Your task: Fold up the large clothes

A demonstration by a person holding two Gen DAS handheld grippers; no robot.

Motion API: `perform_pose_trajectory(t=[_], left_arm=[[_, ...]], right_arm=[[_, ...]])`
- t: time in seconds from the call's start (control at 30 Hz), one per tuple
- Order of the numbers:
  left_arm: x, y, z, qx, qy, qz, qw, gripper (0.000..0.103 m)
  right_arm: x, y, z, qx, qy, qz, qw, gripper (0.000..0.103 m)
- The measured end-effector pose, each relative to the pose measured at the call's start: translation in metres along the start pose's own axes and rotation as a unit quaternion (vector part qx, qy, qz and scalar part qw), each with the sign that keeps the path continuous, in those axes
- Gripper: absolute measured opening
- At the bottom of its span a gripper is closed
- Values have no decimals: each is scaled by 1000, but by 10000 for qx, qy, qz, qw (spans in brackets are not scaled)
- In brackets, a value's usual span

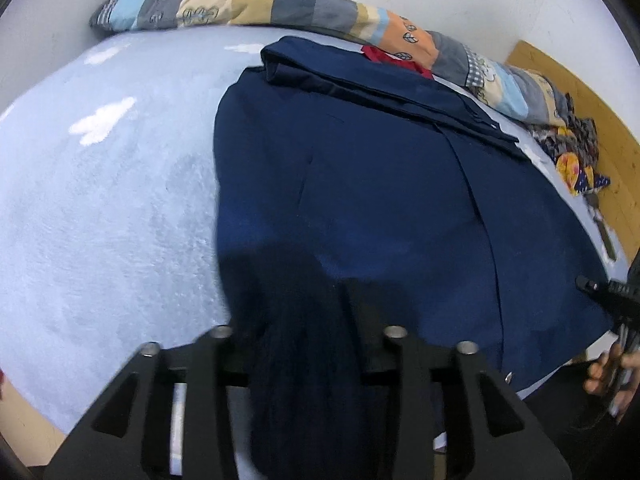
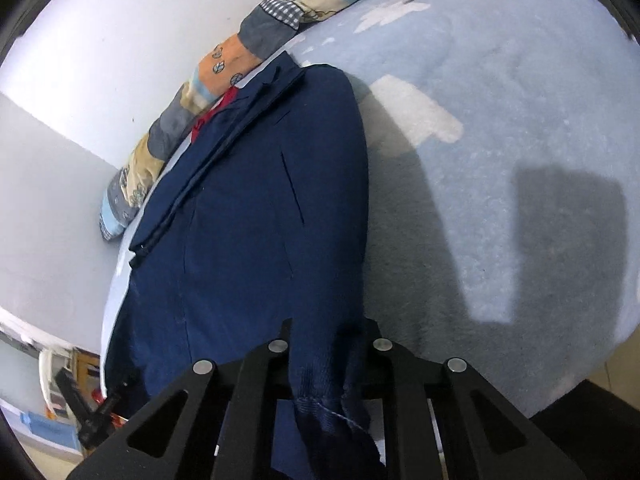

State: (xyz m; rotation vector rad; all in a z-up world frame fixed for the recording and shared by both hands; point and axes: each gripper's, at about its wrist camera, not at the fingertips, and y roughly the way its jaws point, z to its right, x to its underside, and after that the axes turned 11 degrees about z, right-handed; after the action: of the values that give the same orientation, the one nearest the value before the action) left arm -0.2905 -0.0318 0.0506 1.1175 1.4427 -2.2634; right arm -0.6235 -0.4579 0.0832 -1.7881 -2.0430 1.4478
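A large navy blue garment (image 1: 360, 168) lies spread on a pale blue bed cover (image 1: 112, 184), with folded layers along its far edge. My left gripper (image 1: 308, 336) is shut on the garment's near edge, dark cloth bunched between its fingers. In the right wrist view the same garment (image 2: 248, 208) runs away from me, and my right gripper (image 2: 332, 344) is shut on a hemmed corner of it. The right gripper and the hand on it also show at the right edge of the left wrist view (image 1: 612, 304).
A patchwork quilt roll (image 1: 248, 8) lies along the white wall behind the garment. A red cloth (image 1: 384, 56) peeks out beside it. Patterned fabric (image 1: 572, 152) lies at the far right by a wooden board (image 1: 592, 92). The bed cover (image 2: 500, 120) stretches right of the garment.
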Motion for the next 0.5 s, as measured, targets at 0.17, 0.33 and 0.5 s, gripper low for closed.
perform_pose_trajectory(t=[0.17,0.33,0.5], left_arm=[[-4,7,-2,279,-209,-131,9993,69],[-4,-1,-7,309,-280,17,9991,18],[-5,-15,-4,363,-167,323,9987,15]], right_arm=[[-1,-1,3,-149,219,67,9996,16],[-1,-1,0,-182,180,-73,9996,14],[0,-5,-14,-30,-252,34,9997,11]])
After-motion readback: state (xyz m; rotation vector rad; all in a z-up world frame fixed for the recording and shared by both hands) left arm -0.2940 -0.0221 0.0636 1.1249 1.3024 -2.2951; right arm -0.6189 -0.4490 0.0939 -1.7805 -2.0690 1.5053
